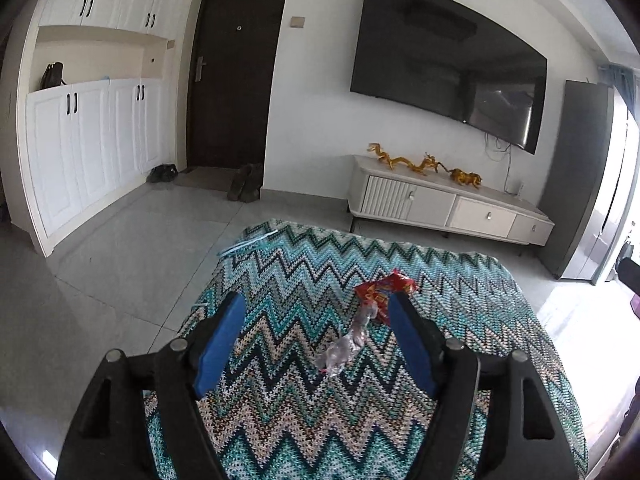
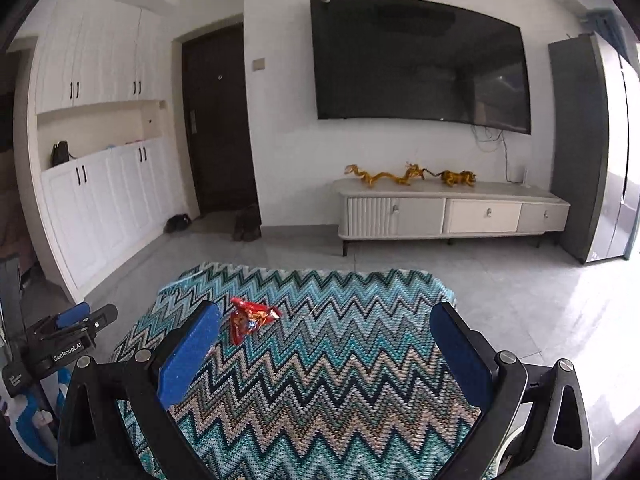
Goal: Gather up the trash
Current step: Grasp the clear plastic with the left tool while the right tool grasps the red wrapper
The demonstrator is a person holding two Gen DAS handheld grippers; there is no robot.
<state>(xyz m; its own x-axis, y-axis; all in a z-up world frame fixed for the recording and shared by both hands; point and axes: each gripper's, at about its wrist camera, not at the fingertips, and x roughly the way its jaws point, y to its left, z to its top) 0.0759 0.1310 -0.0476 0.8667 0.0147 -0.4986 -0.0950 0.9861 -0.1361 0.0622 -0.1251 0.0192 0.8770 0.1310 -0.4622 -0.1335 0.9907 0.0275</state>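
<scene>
We are holding the left gripper (image 1: pixel 316 308) with its blue fingers spread wide over the zigzag blanket (image 1: pixel 300 420). Between them a crumpled clear plastic wrapper (image 1: pixel 348 344) is lying; at its 1 o'clock a crinkled red snack wrapper (image 1: pixel 380 288), printed with yellow, is touching it. We are keeping the right gripper (image 2: pixel 326 320) wide apart too, the red wrapper (image 2: pixel 250 318) sitting at its 9 o'clock.

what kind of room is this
Most likely the living room of a home, by the entrance: a large wall-mounted TV hangs above a low media cabinet, a dark front door has shoes beside it, and a zigzag blanket carries wrapper trash.
</scene>
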